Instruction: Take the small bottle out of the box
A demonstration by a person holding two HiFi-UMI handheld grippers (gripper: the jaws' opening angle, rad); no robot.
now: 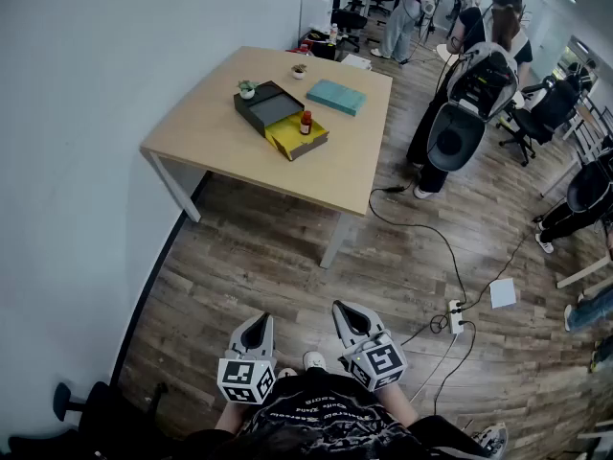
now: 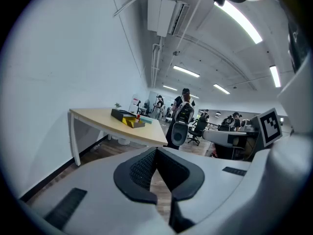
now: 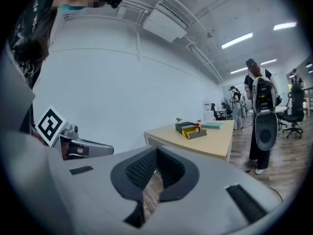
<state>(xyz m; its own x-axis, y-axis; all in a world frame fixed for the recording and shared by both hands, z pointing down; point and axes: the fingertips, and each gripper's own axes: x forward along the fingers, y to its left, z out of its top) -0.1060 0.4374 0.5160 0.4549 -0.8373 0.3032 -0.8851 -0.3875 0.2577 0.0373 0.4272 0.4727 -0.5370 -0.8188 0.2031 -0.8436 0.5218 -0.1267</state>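
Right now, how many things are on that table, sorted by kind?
Boxes: 3, the dark box, the yellow box and the teal flat box
Small bottle: 1
Small pots: 2, the planted pot and the other pot
Total: 6

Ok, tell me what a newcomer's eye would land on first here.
The wooden table against the white wall draws the eye first: an open box sits on it, with a small red bottle standing upright in its yellow part and a flat teal item beside it. Nearer the camera, the left gripper and right gripper are held low by the person's body, both shut and empty, far from the table.
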